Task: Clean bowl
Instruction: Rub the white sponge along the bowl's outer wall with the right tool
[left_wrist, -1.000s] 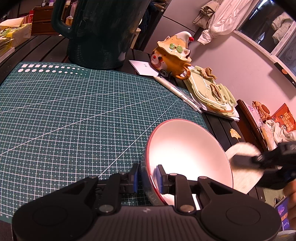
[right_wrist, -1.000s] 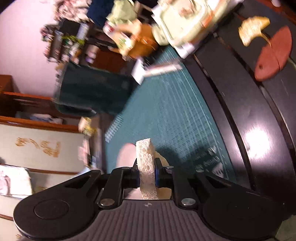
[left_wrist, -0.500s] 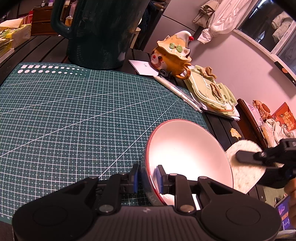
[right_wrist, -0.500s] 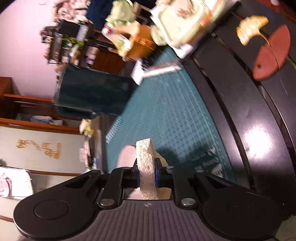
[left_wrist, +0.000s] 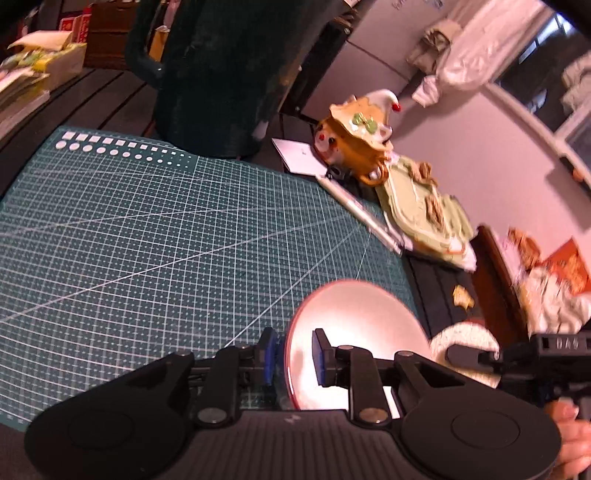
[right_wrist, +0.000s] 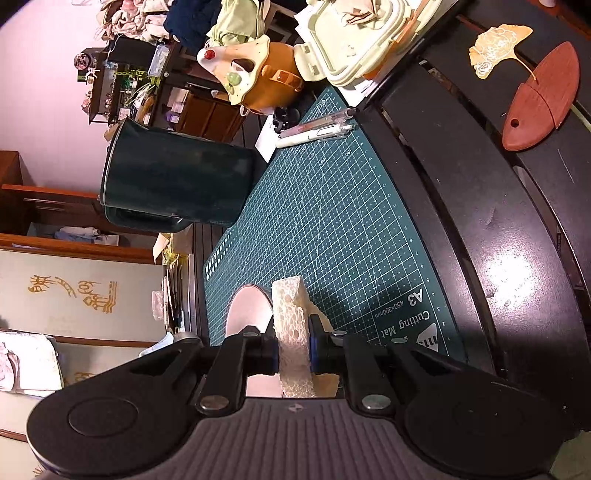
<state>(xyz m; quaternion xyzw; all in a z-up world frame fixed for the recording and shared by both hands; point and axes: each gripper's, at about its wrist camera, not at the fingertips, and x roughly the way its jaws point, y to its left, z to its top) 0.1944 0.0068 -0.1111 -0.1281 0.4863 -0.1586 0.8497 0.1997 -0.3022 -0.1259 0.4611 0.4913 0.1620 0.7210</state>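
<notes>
Left-wrist view first: up close, the left tool is clenched on the rim of the bowl, one pad outside, one inside, and the bowl is tipped on edge over the near right corner of the green cutting mat. Just beside the bowl's right rim sits the round sponge, pinched flat in the right tool; whether it touches the rim is hard to tell. From the right-wrist view, the same sponge is squeezed tight between the pads, the pink bowl right behind it.

The wipe looks ready to start. To do it well, keep the rim grip firm so the bowl cannot twist, bring the sponge's broad face into the hollow and sweep round the wall. Further back stand the pens, the dark green jug and the orange teapot, well clear.
</notes>
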